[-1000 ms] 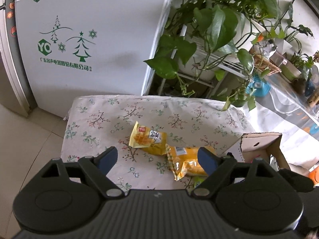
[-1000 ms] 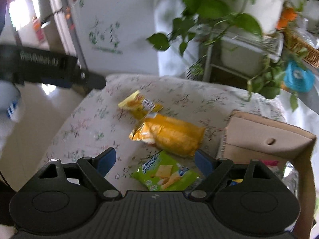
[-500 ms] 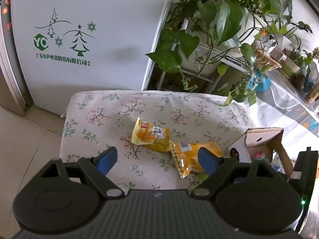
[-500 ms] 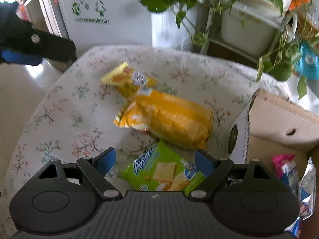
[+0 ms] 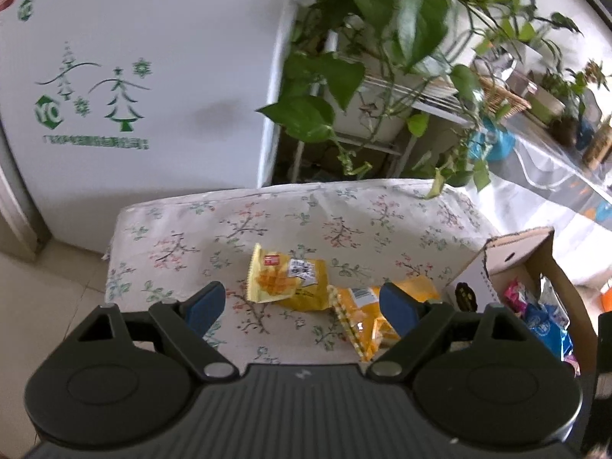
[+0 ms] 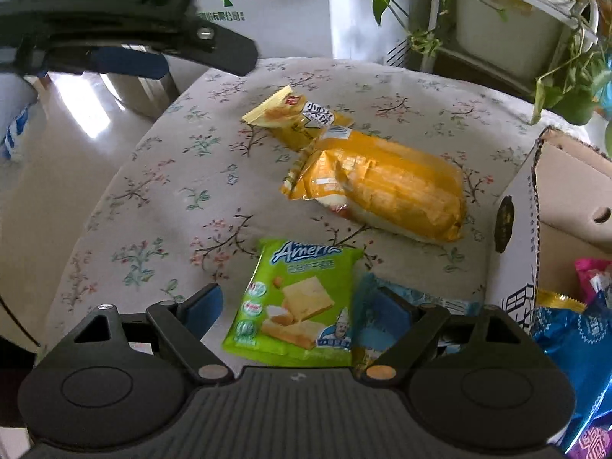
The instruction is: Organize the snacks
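On the floral cloth lie a small yellow packet (image 5: pixel 287 283) (image 6: pixel 294 118), a long orange bag (image 5: pixel 367 317) (image 6: pixel 382 191) and a green cracker packet (image 6: pixel 294 302). A light-blue packet (image 6: pixel 405 302) lies beside the green one. My left gripper (image 5: pixel 300 306) hangs open above the yellow packet and the orange bag, touching neither. My right gripper (image 6: pixel 296 308) points steeply down over the green packet, which sits between its fingers. Its jaws are closing, but the pads do not press on the packet.
An open cardboard box (image 5: pixel 508 264) (image 6: pixel 554 199) with several snack packets stands at the table's right edge. A white fridge (image 5: pixel 134 76) and a rack of trailing pot plants (image 5: pixel 382 38) stand behind the table. Tiled floor lies to the left.
Both grippers have sunk toward the table. The right one has come close over the green packet, and the light-blue packet and the box's contents have come into view.
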A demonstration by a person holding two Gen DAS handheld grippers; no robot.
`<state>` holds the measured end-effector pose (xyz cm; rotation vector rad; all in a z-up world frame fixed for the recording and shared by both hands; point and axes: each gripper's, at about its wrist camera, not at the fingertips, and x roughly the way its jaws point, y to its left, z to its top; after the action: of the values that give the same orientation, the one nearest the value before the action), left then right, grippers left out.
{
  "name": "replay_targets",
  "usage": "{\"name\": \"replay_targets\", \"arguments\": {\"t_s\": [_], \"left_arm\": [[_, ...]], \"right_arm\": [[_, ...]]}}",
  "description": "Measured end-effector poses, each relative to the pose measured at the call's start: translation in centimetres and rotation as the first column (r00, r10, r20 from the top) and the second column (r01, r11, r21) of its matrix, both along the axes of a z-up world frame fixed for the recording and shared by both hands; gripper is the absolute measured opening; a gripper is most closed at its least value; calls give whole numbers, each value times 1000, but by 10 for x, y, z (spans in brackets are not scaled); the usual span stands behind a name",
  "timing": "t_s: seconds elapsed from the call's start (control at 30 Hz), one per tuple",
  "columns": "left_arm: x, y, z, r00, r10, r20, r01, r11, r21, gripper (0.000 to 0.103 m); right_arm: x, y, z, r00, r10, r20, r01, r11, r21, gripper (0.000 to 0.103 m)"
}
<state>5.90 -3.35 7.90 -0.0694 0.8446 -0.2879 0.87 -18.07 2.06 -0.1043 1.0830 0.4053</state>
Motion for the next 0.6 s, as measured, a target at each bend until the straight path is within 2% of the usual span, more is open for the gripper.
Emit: {"name": "replay_targets", "arguments": {"t_s": [0.13, 0.2, 0.23, 0.3, 0.43, 0.5, 0.6], "left_arm": [[5, -12, -2, 999, -41, 6, 42, 999, -31, 88], [8, -19, -4, 997, -83, 7, 83, 996, -43, 88], [10, -23, -7, 995, -103, 8, 104, 994, -42, 88], [13, -31, -12, 992, -126, 12, 126, 992, -19, 88], [18, -46, -26, 981, -191, 19, 190, 980, 54, 87], [18, -52, -31, 973, -231, 22, 229, 970, 82, 87], [18, -60, -38, 953, -303, 30, 297, 946, 127, 87]], "right_arm": [[-1, 12, -5, 999, 6, 43, -3, 997, -78, 77], [-1, 14, -6, 999, -4, 48, 9, 996, -92, 63], [-2, 13, -7, 999, -14, 31, 17, 997, -82, 61], [-4, 11, -11, 999, -47, -16, 46, 998, -50, 59], [-15, 10, -9, 990, -119, -76, 116, 992, -46, 58], [-21, 6, -8, 976, -188, -108, 186, 982, -35, 58], [-31, 5, -8, 960, -257, -108, 254, 966, -42, 59]]}}
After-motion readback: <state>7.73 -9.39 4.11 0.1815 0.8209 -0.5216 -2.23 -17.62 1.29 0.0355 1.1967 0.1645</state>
